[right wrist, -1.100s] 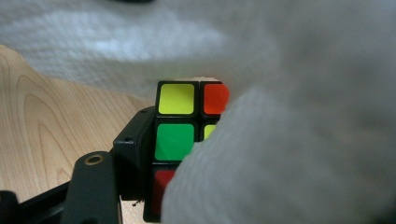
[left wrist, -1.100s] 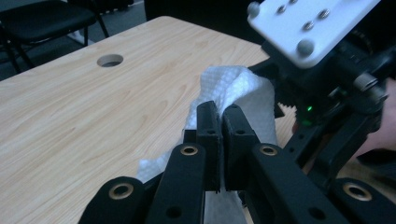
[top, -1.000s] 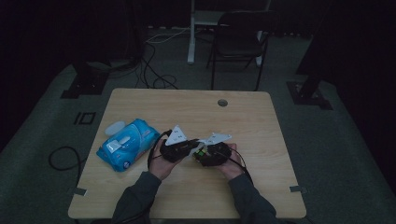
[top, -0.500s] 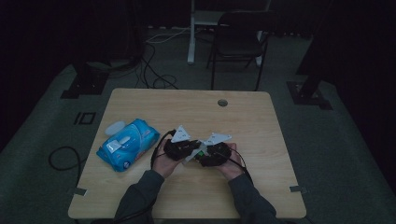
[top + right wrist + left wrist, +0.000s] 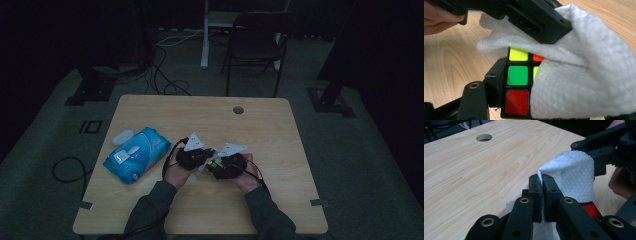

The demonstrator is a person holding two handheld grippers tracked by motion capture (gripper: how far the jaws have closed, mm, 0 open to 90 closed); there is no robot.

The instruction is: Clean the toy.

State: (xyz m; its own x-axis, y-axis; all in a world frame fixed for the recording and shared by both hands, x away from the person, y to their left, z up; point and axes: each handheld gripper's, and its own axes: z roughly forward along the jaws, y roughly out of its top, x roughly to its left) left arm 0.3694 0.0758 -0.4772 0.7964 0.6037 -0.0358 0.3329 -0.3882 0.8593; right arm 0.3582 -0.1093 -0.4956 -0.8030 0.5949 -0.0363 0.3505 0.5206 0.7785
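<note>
Both hands meet at the middle of the wooden table [image 5: 280, 145]. My left gripper [image 5: 199, 161] is shut on a white wet wipe [image 5: 574, 175], whose edge is pinched between its jaws [image 5: 541, 178]. The wipe [image 5: 586, 82] drapes over a colour puzzle cube [image 5: 517, 75] and hides its right side. My right gripper [image 5: 220, 167] is shut on that cube, with one finger [image 5: 495, 82] against the cube's left face and the other hidden under the wipe. The left gripper [image 5: 536, 20] presses the wipe onto the cube from above.
A blue pack of wipes [image 5: 137, 154] lies on the table's left side, with a small white lid [image 5: 123, 136] beside it. A cable hole [image 5: 238, 109] is at the far edge. A chair [image 5: 260, 45] and floor cables stand beyond the table.
My left gripper has moved a little right and down with the wipe, closer onto the cube. The right gripper has kept still.
</note>
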